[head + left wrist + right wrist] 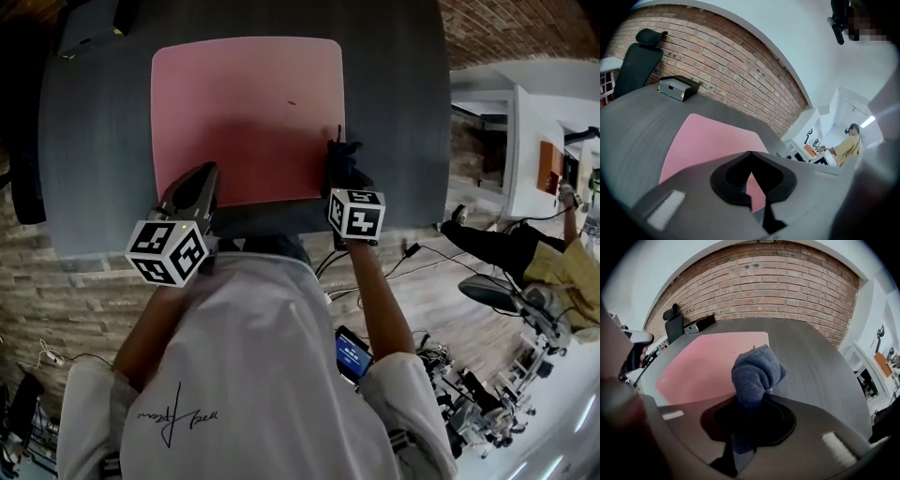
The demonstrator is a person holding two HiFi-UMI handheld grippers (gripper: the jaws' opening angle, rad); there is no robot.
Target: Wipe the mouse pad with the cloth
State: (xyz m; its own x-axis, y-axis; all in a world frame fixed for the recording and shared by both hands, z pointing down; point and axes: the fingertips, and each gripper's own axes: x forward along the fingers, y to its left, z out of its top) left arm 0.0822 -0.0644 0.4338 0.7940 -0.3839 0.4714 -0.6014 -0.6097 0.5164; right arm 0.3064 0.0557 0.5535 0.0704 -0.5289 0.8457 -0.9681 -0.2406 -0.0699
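A pink mouse pad (pixel 246 117) lies on the dark grey table (pixel 394 112); it also shows in the left gripper view (pixel 705 145) and the right gripper view (pixel 708 364). A blue-grey cloth (pixel 754 373) is bunched between the jaws of my right gripper (pixel 342 164), which is shut on it at the pad's near right corner; the cloth (pixel 343 157) looks dark from the head view. My left gripper (pixel 199 192) hovers over the pad's near left edge with its jaws together and nothing between them.
A black box (pixel 677 87) sits at the table's far left (pixel 699 324). A black office chair (pixel 638 61) stands behind it by the brick wall. To the right, a person in a yellow top (pixel 553 258) sits among cables and equipment on the floor.
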